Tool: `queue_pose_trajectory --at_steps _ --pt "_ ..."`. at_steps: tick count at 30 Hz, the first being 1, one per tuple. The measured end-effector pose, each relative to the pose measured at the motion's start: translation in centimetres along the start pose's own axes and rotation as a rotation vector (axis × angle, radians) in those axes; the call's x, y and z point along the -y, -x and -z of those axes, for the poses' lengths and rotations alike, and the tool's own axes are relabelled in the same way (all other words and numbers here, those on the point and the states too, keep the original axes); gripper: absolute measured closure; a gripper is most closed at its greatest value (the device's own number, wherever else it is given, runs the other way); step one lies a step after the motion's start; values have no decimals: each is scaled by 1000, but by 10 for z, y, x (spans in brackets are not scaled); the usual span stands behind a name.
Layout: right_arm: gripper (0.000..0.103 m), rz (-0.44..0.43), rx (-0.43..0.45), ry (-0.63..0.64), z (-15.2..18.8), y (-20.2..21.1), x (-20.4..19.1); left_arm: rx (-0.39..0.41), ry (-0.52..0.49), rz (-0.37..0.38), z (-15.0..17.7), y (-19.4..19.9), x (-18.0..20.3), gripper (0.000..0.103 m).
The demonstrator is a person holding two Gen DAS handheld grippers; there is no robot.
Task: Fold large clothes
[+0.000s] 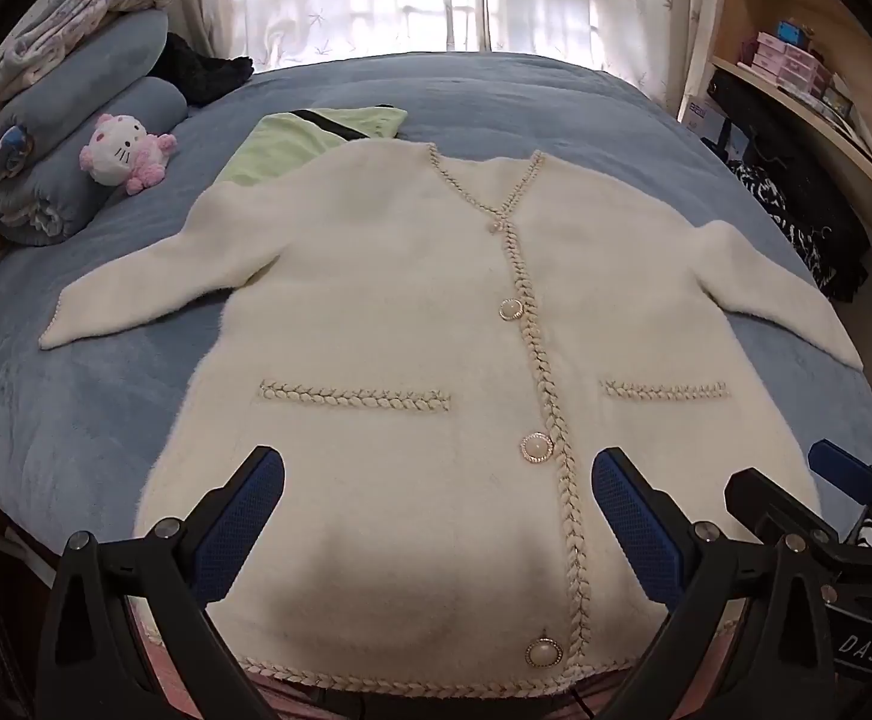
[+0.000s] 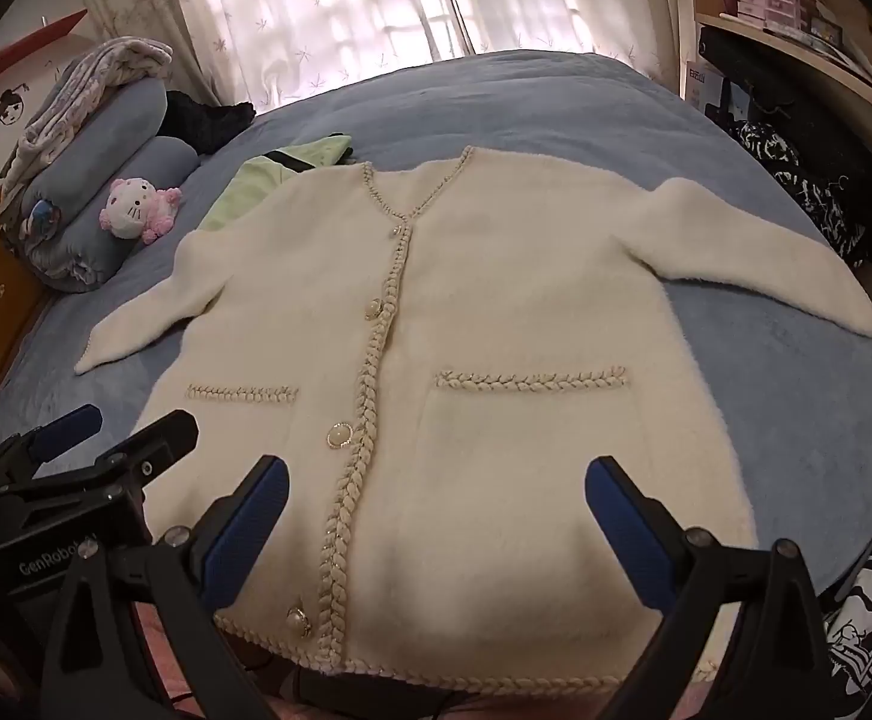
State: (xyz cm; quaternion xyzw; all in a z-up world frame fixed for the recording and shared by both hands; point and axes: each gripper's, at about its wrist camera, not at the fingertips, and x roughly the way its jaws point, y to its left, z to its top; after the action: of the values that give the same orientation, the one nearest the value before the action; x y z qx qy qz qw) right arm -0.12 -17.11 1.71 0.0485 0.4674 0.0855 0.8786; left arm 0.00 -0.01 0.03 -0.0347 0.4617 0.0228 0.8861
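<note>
Left wrist view: white cardigan [image 1: 411,324] lies flat on blue bed [image 1: 75,420].
Left hand-held gripper [image 1: 436,516]: released, above the hem.
Right hand-held gripper [image 2: 436,516]: released, empty.

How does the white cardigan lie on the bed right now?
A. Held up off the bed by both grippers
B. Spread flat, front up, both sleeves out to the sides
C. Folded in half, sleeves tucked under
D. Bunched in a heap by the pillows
B: the white cardigan lies flat on the blue bed, button front up, sleeves spread to both sides.
</note>
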Motion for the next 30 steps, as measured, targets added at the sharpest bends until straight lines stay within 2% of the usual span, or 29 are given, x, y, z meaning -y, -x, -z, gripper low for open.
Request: queue_pose_trajectory --at_steps 3,30 --pt "3 1 4 -7 2 1 1 15 -15 -28 0 1 1 1" --pt "3 -1 -2 -26 5 2 6 -12 -16 -16 7 0 6 1"
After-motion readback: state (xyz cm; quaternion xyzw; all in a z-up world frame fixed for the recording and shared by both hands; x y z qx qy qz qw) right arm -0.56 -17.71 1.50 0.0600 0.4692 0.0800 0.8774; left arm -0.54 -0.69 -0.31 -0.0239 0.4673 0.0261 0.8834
